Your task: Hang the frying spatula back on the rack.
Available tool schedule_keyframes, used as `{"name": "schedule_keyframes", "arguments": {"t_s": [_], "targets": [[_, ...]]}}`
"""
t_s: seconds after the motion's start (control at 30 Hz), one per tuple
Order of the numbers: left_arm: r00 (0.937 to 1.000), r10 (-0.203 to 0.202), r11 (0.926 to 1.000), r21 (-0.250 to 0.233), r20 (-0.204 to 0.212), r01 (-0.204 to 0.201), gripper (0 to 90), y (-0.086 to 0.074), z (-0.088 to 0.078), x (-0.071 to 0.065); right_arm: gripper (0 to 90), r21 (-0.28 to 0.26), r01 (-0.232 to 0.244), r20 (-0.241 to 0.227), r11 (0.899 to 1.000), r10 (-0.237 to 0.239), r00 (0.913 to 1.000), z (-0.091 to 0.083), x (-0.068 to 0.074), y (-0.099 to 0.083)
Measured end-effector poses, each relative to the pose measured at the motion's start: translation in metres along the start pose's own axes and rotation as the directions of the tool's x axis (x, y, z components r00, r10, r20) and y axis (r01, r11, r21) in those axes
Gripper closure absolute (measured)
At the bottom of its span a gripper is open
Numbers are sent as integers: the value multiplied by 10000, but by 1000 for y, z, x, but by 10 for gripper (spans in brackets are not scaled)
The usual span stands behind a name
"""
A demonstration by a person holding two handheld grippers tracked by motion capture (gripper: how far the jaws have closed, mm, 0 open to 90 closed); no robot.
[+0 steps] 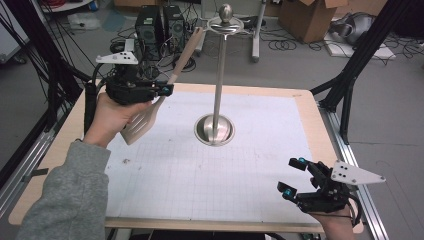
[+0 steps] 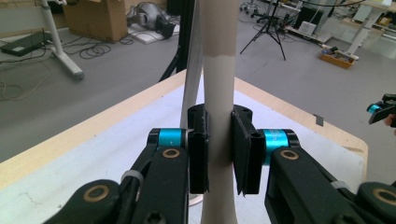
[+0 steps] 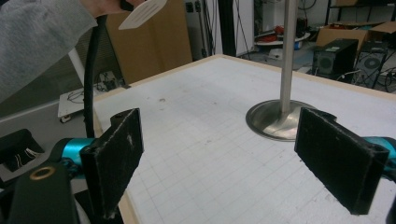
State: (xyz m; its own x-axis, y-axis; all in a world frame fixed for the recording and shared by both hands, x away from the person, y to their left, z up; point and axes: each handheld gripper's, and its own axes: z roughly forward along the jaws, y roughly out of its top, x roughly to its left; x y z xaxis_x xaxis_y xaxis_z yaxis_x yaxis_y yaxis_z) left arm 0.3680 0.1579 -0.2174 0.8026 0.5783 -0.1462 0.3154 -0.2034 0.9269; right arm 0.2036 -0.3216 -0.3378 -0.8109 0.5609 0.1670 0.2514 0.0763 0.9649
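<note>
We record a workshop floor strewn with cables, cardboard boxes and computer towers (image 1: 160,27) behind a wooden-edged table (image 1: 310,107) covered by a white gridded mat (image 1: 200,175). On the mat, towards the far middle, stands a steel utensil stand (image 1: 218,75): round dished base, upright pole, a ring and ball knob at the top.

We find the left gripper (image 1: 161,91) raised above the table's far left part, gripped by the person's hand (image 1: 112,117) in a grey sleeve (image 1: 70,200). Its jaws are clamped on the handle of a beige slotted spatula (image 1: 150,112). In the left gripper view both pads press against the spatula handle (image 2: 218,116) from either side. The spatula tilts, its slotted blade low and towards the person, its handle end rising towards the stand's top ring; we cannot tell whether they touch.

The right gripper (image 1: 293,176) sits near the table's near right corner, well apart from the stand, its jaws spread wide with nothing between them
</note>
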Motion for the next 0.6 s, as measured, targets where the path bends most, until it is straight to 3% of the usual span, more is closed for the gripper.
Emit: {"name": "schedule_keyframes", "arguments": {"t_s": [0.2, 0.6], "targets": [[9998, -164, 9996, -222, 133, 167, 777, -4, 9, -1, 146, 22, -17, -16, 10000, 17, 10000, 0, 0, -1], [9999, -153, 9999, -27, 58, 154, 777, -5, 22, -4, 146, 36, 5, 25, 10000, -5, 10000, 0, 0, -1]]}}
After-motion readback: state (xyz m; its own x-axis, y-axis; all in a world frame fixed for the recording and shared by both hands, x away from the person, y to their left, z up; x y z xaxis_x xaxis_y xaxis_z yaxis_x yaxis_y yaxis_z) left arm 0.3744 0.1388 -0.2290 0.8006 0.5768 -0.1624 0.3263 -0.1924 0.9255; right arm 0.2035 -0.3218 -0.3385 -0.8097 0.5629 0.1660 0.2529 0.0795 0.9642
